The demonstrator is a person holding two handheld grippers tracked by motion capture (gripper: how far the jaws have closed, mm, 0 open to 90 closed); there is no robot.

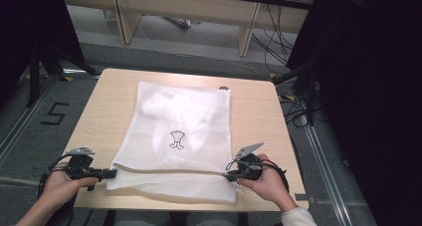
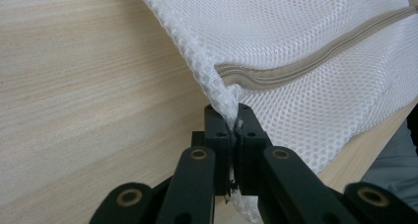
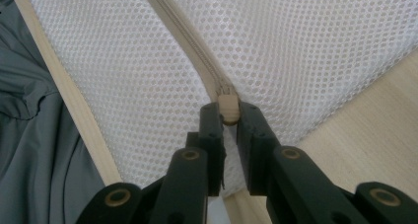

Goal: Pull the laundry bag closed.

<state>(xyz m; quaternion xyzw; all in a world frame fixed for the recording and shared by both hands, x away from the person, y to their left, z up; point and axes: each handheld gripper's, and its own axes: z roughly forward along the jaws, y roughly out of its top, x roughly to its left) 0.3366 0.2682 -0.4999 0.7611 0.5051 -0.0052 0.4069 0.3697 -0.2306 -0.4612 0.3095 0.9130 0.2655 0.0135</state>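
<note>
A white mesh laundry bag [image 1: 179,131] lies flat on the wooden table [image 1: 259,111], with white clothing inside, one piece showing a small black drawing [image 1: 176,140]. A beige zipper [image 2: 315,61] runs across its near end. My left gripper [image 1: 110,173] is shut on the bag's near left corner [image 2: 227,108], at the zipper's end. My right gripper [image 1: 230,175] is at the near right side, shut on the beige zipper pull [image 3: 228,107]. The zipper [image 3: 197,51] stretches away from the pull across the mesh.
The bag's near edge lies close to the table's front edge [image 1: 189,206]. Grey trousers [image 3: 34,150] of the person are just below that edge. A small round object [image 1: 224,88] sits at the far side of the table. Floor rails and cables surround the table.
</note>
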